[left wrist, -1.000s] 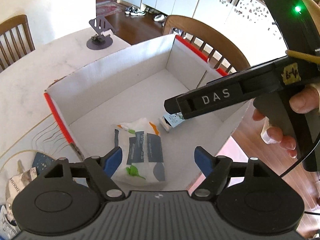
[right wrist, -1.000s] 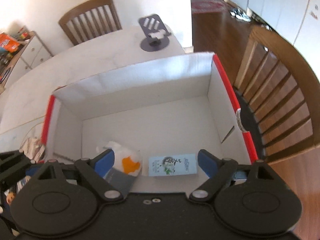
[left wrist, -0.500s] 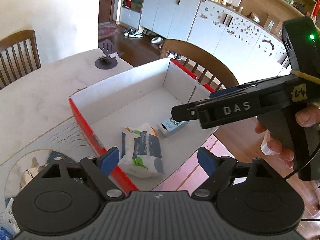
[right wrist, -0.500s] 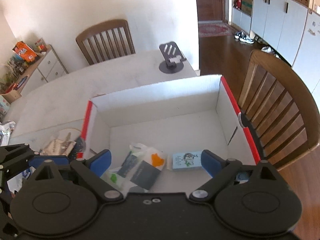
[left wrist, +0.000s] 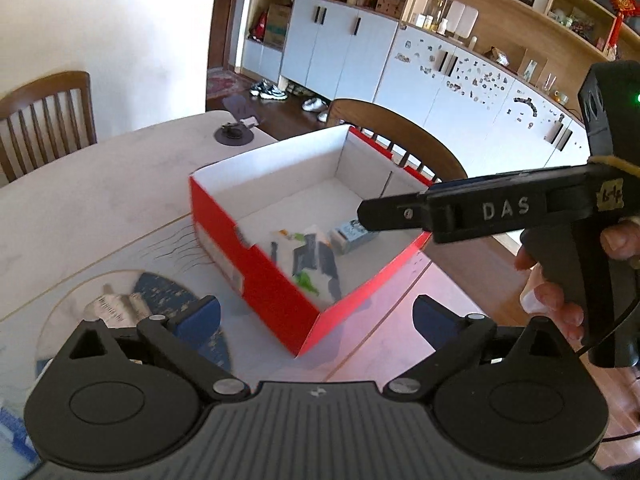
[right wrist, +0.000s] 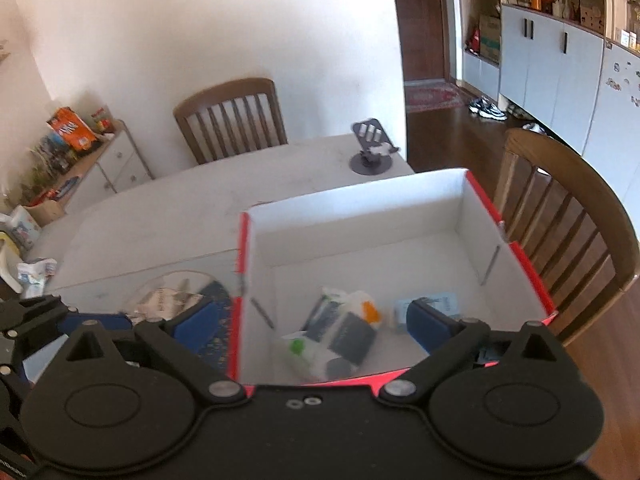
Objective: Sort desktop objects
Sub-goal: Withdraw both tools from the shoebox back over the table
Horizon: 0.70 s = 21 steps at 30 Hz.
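while both sets of fingers stand spread wide with nothing between them, the left gripper point(left wrist: 316, 314) hangs above the near corner of the red box point(left wrist: 260, 276) and the right gripper point(right wrist: 316, 320) looks down over the box's near wall. inside the box lie a white pouch point(right wrist: 336, 336) with dark and green print and, just beside it, a small pale blue carton point(left wrist: 352, 236). left of the box, on the bench point(left wrist: 100, 184), a crinkled silver packet point(right wrist: 160, 300) rests on a round mat with a dark blue patch point(left wrist: 168, 296), and more wrappers point(right wrist: 34, 274) sit farther left. judging from this, the packet is the likely next pick. the risk: it looks thin and slippery, so a shallow pinch could let it slide out, and a low approach could knock the light box along the bench.
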{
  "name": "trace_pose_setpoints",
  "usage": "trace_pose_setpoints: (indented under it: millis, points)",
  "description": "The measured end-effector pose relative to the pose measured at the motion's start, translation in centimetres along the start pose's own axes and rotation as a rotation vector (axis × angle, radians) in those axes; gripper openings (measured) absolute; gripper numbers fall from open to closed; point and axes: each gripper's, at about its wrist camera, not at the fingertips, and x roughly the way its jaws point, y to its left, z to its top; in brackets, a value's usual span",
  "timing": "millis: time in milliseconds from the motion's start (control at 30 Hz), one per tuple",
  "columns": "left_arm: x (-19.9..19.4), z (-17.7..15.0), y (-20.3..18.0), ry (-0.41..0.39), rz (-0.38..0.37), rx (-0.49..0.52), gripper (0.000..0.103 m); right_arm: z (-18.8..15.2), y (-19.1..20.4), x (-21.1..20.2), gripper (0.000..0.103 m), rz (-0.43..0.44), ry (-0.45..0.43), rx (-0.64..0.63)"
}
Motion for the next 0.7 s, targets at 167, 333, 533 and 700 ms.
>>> trace_pose_setpoints:
  millis: [167, 333, 533, 700]
  points:
    - [-2.5, -2.6, 1.5, -0.012, 0.032, 0.001, 0.103, -1.4, 2.9, -0.6, 0.101, 0.010, -0.026, -0.018]
    - [-5.2, -5.1, 3.6, -0.038, 0.075, -0.003, 0.103, -2.8, 6.0, -0.7, 0.101, 0.019, -0.021, -0.031]
    - [-8.2, -7.7, 6.3, -0.061, 0.069, -0.039, 0.103, -4.4, 9.2, -0.6, 0.101, 0.020, -0.016, -0.035]
    - [-10.3, -9.9, 8.6, -0.078, 0.111, -0.062, 0.103, -5.9, 11.8, -0.5, 0.101, 0.022, -0.019, -0.042]
